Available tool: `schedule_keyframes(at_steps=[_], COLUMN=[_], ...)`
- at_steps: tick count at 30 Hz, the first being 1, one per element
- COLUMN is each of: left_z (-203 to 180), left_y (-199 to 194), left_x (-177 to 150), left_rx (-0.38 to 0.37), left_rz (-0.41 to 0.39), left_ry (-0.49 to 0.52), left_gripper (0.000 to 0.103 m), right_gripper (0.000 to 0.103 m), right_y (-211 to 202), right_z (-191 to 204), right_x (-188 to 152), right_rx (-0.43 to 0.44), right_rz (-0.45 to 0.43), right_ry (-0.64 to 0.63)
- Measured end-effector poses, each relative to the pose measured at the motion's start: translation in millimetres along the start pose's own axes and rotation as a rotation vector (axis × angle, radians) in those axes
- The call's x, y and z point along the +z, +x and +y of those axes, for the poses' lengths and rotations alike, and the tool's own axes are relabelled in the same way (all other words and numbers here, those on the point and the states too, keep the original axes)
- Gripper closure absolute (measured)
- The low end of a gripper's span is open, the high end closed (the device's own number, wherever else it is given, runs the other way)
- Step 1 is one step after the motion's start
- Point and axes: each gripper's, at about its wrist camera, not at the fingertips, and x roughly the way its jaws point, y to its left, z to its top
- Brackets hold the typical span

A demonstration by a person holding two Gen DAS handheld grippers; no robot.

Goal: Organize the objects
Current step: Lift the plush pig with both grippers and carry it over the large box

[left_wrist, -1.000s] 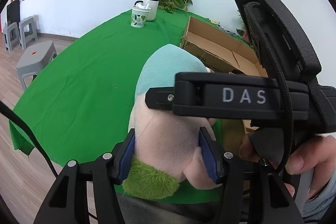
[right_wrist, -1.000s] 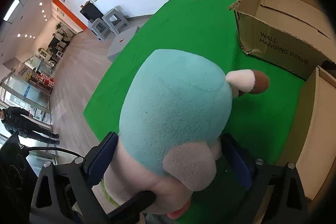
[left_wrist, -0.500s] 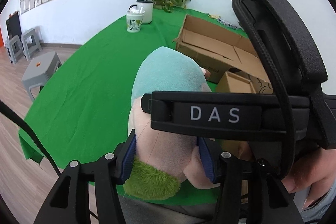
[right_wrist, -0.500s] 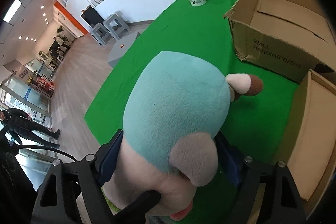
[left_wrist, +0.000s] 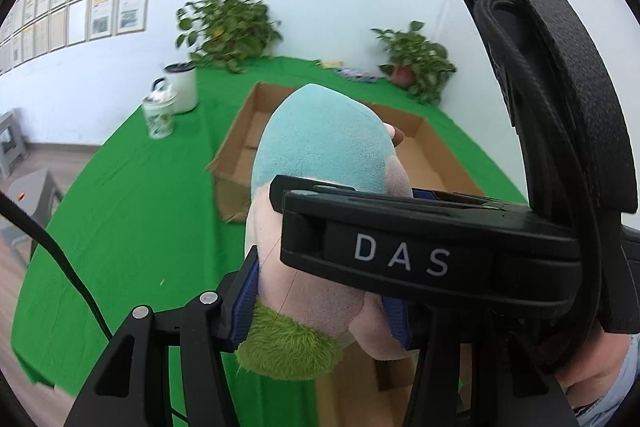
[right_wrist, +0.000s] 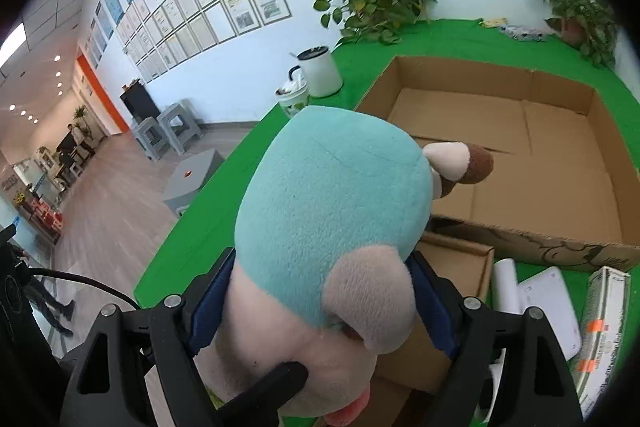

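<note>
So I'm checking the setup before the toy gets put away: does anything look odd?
Only the grip: both the left gripper and right gripper clamp the same plush toy. The cardboard box beyond sits open and upright.

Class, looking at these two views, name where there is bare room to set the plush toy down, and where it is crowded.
Free: the bare floor of the big open cardboard box, and the green cloth between that box and the patterned cup. Crowded: the near right, where the small box, white pieces and a carton sit close together.
</note>
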Motion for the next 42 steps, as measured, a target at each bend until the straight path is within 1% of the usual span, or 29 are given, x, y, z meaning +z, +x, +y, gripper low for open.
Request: schedule_keyframes(at_steps=[5, 9, 14, 19, 23, 26, 28, 32, 33, 35, 37, 42], left_z=[-13, -26, -39, -46, -41, -37, -34, -12, -10, 1, 10, 26], left_y=[17, 38, 54, 56, 64, 70, 71, 95, 94, 104, 113, 134], left_x=[37, 72, 113, 151, 182, 197, 201, 212, 204, 205, 199, 194], left_rx=[-0.072, -0.127, -0.170, -0.203, -0.204, -0.203, -0.198, -0.186, -0.184, -0.180, -0.180, -0.168], left_rz=[-0.042, -0.077, -0.111, -0.141, -0.157, -0.150, -0.140, -0.101, -0.088, -0.067, -0.052, -0.011], left_ry=[0.044, 0.072, 0.096, 0.100, 0.103, 0.101, 0.098, 0.083, 0.076, 0.067, 0.060, 0.055], left_gripper=[0.052, 0.052, 0.052, 0.052, 0.052, 0.052, 0.052, 0.052, 0.052, 0.052, 0.052, 0.052], right_gripper=[0.021, 0.021, 0.022, 0.022, 0.022, 0.022, 0.022, 0.022, 0.022, 0.022, 0.022, 0.022], right_y=[-16, -23, -36, -43, -41, -32, -26, -7, -2, 9, 18, 34], right_z=[-19, -29, -39, -44, -46, -49, -49, -50, -50, -51, -51, -53], right_x=[26, 43, 67, 89, 102, 111, 113, 118, 120, 123, 124, 127], right_rx=[-0.088, -0.141, -0.197, -0.220, -0.224, -0.219, -0.218, -0.206, -0.205, -0.203, -0.202, -0.193], right_rz=[-0.076, -0.118, -0.163, -0.202, -0.228, -0.225, -0.221, -0.193, -0.184, -0.164, -0.146, -0.110], right_ry=[0.021, 0.024, 0.018, -0.001, -0.004, 0.004, 0.005, 0.010, 0.009, 0.005, 0.000, 0.000])
